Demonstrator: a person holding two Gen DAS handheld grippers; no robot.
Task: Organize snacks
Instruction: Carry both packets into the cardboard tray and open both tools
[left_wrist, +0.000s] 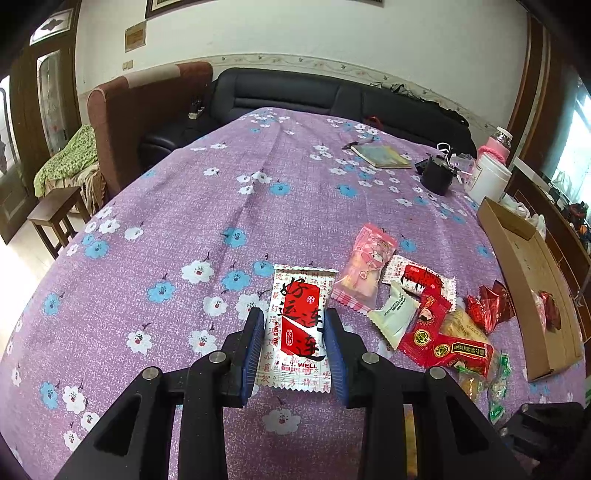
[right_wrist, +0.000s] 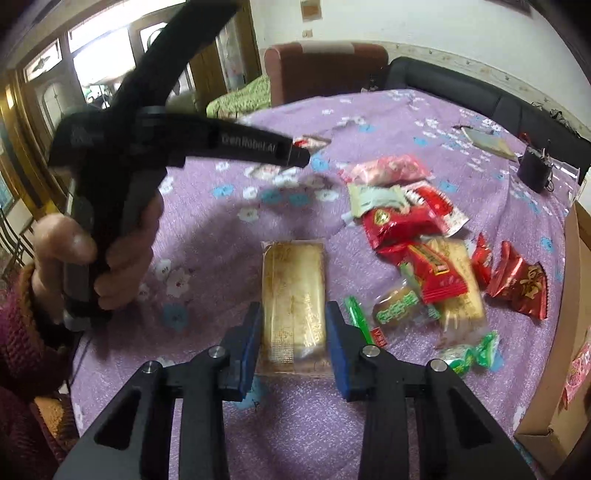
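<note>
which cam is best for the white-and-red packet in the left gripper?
Left wrist view. The white-and-red packet lies sharp and central between the left gripper pads, print readable. The right wrist view shows only a blurred sliver of it beyond the left gripper's body; its centre holds the golden cake packet.

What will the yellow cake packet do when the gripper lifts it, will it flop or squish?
The yellow cake packet looks like a firm flat bar, so it probably stays fairly straight. Its clear glossy wrapper may be slippery. The right gripper pinches its long sides, and a soft cake could dent if squeezed hard.
</note>
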